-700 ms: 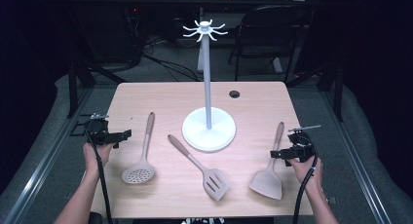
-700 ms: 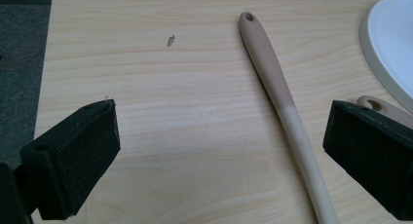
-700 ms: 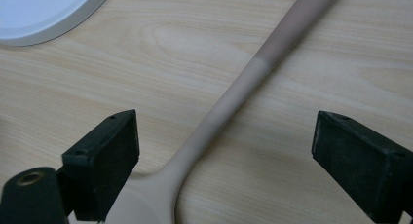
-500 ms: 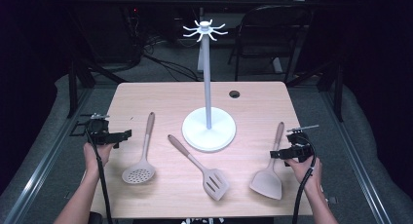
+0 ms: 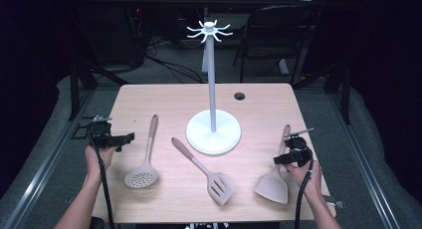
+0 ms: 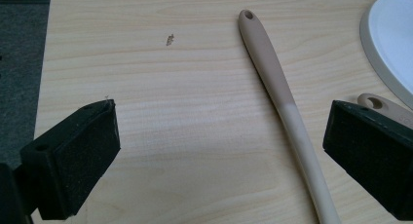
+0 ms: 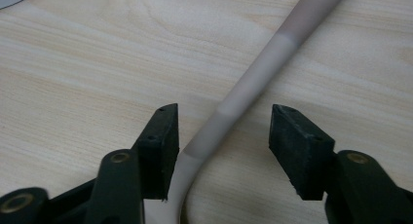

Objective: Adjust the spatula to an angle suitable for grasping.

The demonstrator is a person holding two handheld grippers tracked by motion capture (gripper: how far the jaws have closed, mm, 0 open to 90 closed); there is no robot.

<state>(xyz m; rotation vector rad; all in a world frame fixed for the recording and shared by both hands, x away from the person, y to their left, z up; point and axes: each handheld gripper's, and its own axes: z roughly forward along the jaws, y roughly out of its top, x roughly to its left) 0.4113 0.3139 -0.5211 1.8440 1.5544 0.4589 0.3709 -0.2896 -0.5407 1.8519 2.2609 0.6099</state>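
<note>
Since the earlier frames my right gripper (image 5: 292, 152) has settled lower over the solid spatula (image 5: 275, 181), and its jaws have just been closing with the neck of that spatula (image 7: 229, 112) between them. One pad looks to touch the neck and the other stands clear, so nothing is clamped yet. This spatula lies near the right edge of the table (image 5: 149, 97), long axis running front to back, blade toward me and handle tip pointing away. Bare wood lies left of it, up to the slotted turner (image 5: 209, 174); on its right the table edge is close.

My left gripper (image 5: 107, 138) hovers at the left edge, jaws wide apart and holding nothing. In the left gripper view the skimmer handle (image 6: 280, 95) lies between the pads' lines but well ahead, its hole end pointing away. Open wood lies to that handle's left, up to the table edge. The white stand base (image 5: 213, 132) sits mid-table, near the turner's handle.
</note>
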